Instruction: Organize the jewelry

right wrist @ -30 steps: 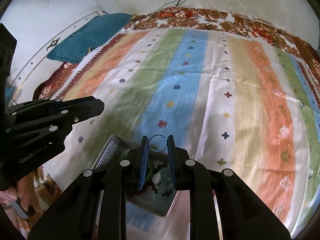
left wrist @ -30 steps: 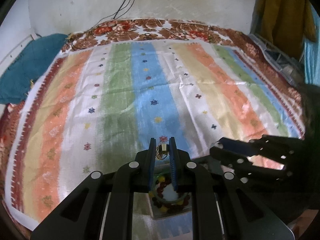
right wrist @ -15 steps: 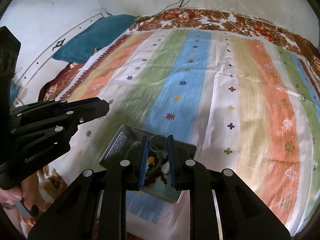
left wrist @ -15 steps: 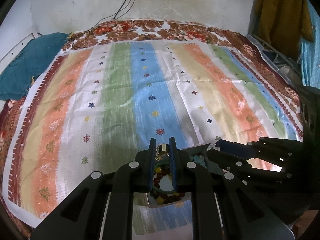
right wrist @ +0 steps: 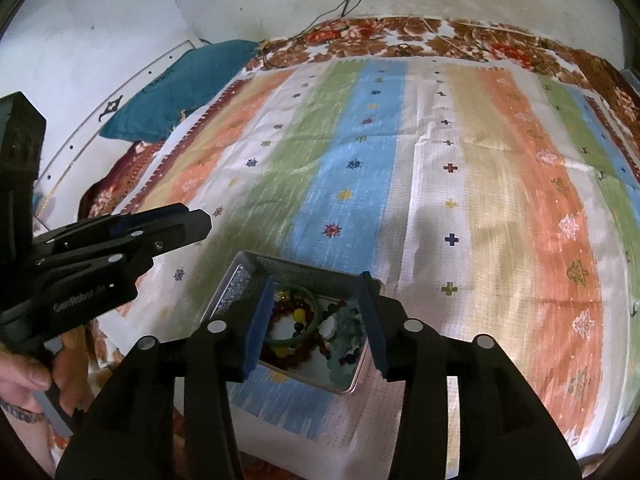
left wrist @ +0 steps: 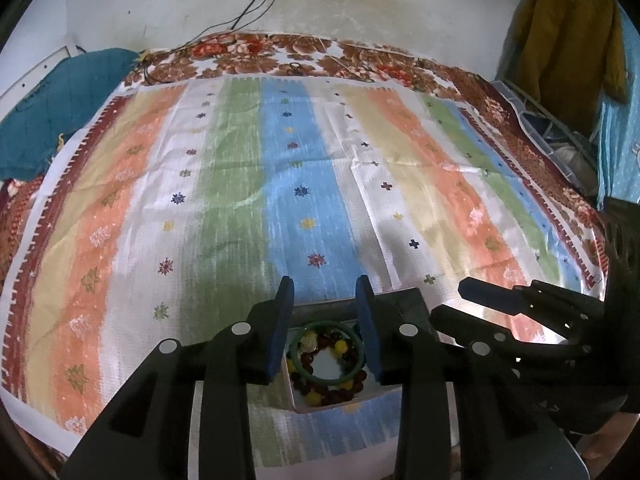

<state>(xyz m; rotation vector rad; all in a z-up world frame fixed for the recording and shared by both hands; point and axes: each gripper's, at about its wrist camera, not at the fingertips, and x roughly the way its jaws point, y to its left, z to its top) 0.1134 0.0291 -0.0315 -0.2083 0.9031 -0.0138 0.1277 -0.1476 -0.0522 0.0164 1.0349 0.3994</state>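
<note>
An open metal tin (left wrist: 334, 408) lies on the striped cloth near its front edge. It holds a green bangle (left wrist: 326, 350), a dark red bead bracelet (left wrist: 340, 391) with yellow beads, and pale blue-green stones (right wrist: 345, 330). My left gripper (left wrist: 324, 293) hangs just above the tin. Its jaws are opening, with nothing between them. My right gripper (right wrist: 317, 283) hovers over the same tin (right wrist: 234, 289) and green bangle (right wrist: 310, 322). Its jaws are also opening and are empty. Each gripper shows in the other's view: the right gripper (left wrist: 458, 302) and the left gripper (right wrist: 180, 240).
The striped cloth (left wrist: 312, 168) covers a bed with a floral border. A teal pillow (right wrist: 180, 88) lies at the far left, cables (left wrist: 256, 0) hang on the wall, and a yellow garment (left wrist: 568, 36) hangs at the right. A person's hand (right wrist: 24, 376) grips the left tool.
Both grippers have opened. The small golden piece between the left fingers and the thin ring between the right fingers are gone from the tips. Both views now look more squarely down on the tin.
</note>
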